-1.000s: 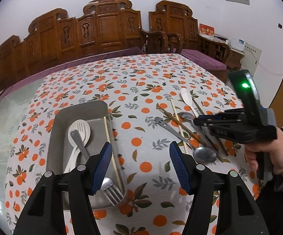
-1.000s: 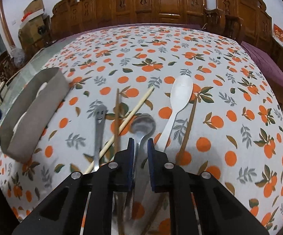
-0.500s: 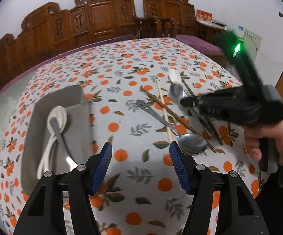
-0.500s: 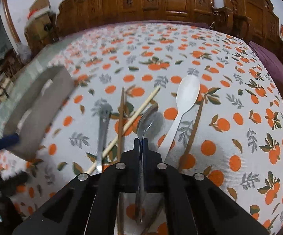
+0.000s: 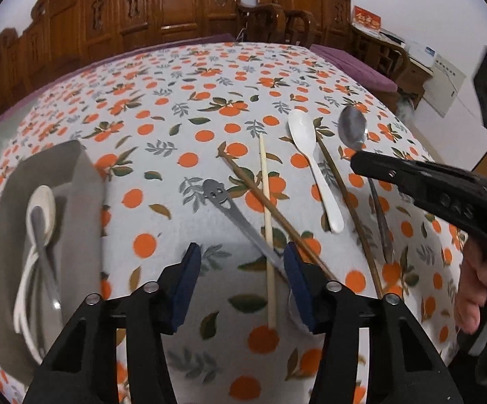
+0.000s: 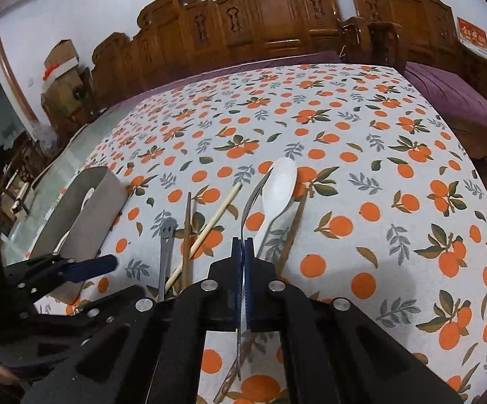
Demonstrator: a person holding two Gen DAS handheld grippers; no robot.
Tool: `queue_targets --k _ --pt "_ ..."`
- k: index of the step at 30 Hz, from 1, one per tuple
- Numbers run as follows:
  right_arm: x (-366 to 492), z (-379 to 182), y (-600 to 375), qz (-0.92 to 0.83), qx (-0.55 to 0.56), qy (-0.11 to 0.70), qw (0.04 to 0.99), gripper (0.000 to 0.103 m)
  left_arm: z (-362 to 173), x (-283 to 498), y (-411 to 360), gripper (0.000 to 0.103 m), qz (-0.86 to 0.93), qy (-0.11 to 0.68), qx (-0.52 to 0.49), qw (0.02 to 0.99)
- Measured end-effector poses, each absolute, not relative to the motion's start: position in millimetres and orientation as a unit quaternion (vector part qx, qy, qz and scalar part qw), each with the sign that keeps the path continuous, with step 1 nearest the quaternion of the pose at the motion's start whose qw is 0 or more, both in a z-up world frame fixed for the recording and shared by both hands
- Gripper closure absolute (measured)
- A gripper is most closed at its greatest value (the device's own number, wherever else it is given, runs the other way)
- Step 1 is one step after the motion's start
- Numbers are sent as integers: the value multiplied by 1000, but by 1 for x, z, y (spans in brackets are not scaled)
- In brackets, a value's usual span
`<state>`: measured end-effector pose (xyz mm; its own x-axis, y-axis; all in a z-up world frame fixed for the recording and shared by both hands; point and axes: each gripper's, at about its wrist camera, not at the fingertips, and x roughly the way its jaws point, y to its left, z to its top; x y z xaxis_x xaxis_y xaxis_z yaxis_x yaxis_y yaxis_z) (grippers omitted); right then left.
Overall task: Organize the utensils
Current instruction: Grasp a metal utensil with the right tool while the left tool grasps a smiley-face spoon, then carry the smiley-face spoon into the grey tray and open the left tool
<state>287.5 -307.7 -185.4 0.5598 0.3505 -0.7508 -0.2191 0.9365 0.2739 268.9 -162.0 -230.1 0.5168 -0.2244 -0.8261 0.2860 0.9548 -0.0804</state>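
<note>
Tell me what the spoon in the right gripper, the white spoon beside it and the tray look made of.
The held spoon in the right gripper: likely polished steel, grey and mirror-shiny. The white spoon: probably plastic or melamine, opaque white with a soft sheen; ceramic is possible. The tray: matte grey, no glints; brushed metal or plastic, I cannot tell.

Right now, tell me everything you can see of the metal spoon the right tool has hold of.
The metal spoon is shiny grey steel with an oval bowl and a long slim handle. The right tool is shut on the handle, both blue pads pressed against it. The spoon looks lifted off the tablecloth, bowl pointing away and turned nearly on edge in the right wrist view. The handle's end sticks out behind the pads. Only the pads touch it; the white spoon lies just beyond.
</note>
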Motion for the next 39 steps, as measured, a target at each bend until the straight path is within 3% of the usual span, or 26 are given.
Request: queue_targets --k 9,11,17,39 --pt "287 -181 -302 172 73 434 882 101 -246 288 -177 74 -114 495 32 861" --pt "287 -181 -302 172 74 433 882 101 -246 287 -178 84 -116 496 29 860" --pt "287 -180 -301 174 73 432 882 101 -245 282 -182 97 -117 495 40 860" --pt "284 -178 -281 196 60 432 878 101 -216 271 -146 97 -112 443 32 889"
